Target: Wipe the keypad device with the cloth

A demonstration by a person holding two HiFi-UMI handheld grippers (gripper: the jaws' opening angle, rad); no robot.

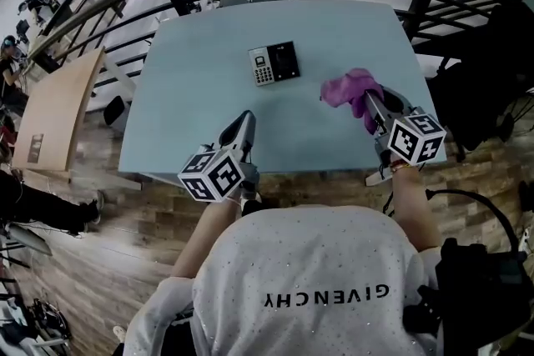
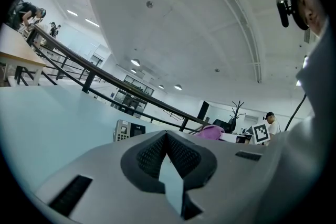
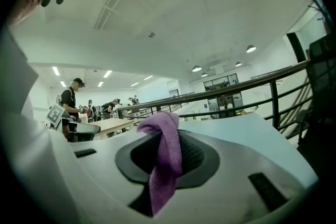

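Pale blue table, black curved railing beyond its far edge, wood floor around. Keypad device lies flat mid-table. Right gripper pinches purple cloth, right of device, apart from it. Left gripper jaws together, empty, over near edge.

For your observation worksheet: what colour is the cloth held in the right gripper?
Purple; the soft cloth in the right gripper shows best in the right gripper view.

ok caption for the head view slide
Right gripper holds the purple cloth right of the keypad; left gripper shut, empty, at the table edge.
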